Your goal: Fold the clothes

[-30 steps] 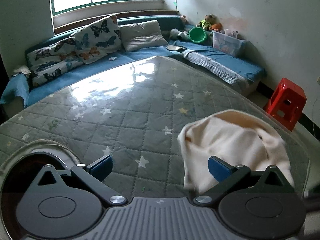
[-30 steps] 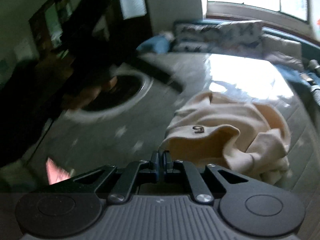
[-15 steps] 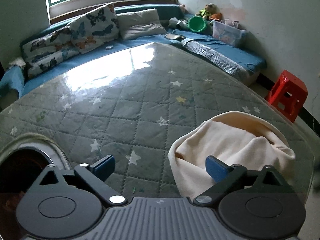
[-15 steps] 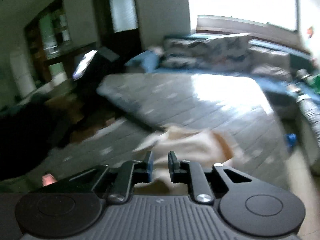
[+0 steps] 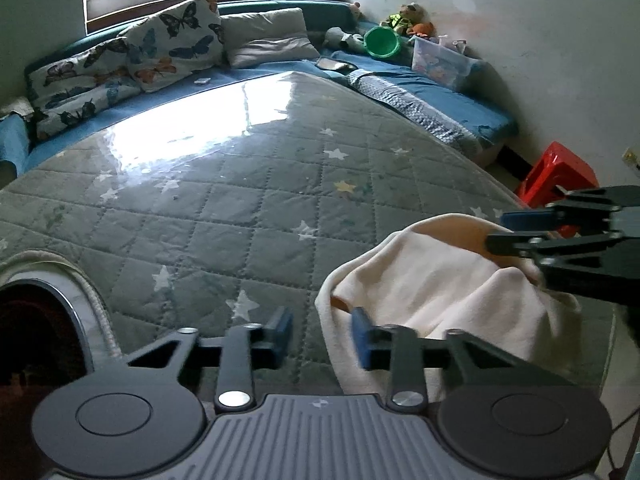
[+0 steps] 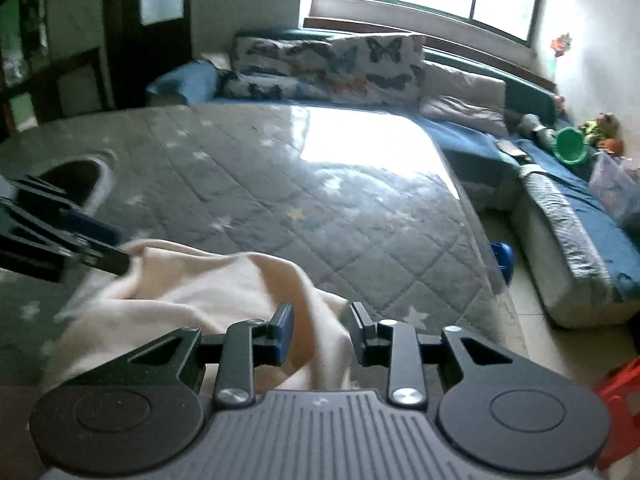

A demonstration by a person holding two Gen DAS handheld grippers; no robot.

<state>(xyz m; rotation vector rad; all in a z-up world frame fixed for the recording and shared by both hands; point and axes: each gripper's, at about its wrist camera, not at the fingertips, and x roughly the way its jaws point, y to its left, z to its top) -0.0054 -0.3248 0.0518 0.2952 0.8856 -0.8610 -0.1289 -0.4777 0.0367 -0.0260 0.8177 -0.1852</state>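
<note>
Cream garment bunched at the bench's near right corner

Cream fleece-like garment [image 5: 436,280] lies crumpled on the star-quilted grey-green cover of the bench [image 5: 248,184], under a glossy clear sheet, close to the near right edge.

Left gripper [image 5: 320,330]: jaws have just been closing and now stand narrow, a small gap left. Its right blue pad sits against the garment's left border; the left pad is over bare quilt. Cloth edge falls between the jaws, but whether the pads pinch it I cannot tell.

Right gripper [image 6: 320,330]: jaws have just been opening, now parted a little. A fold of the garment [image 6: 224,292] runs up between them; the left pad looks to be against the cloth, the right pad clear of it. No firm clamp seen. In the left wrist view this gripper [image 5: 500,228] reaches in from the right over the garment's far side.

Round dark opening [image 5: 36,320] with pale rim at near left of the bench. Butterfly-print cushions [image 5: 172,40] along the far sofa. Red plastic stool [image 5: 560,172] on the floor, right.
</note>
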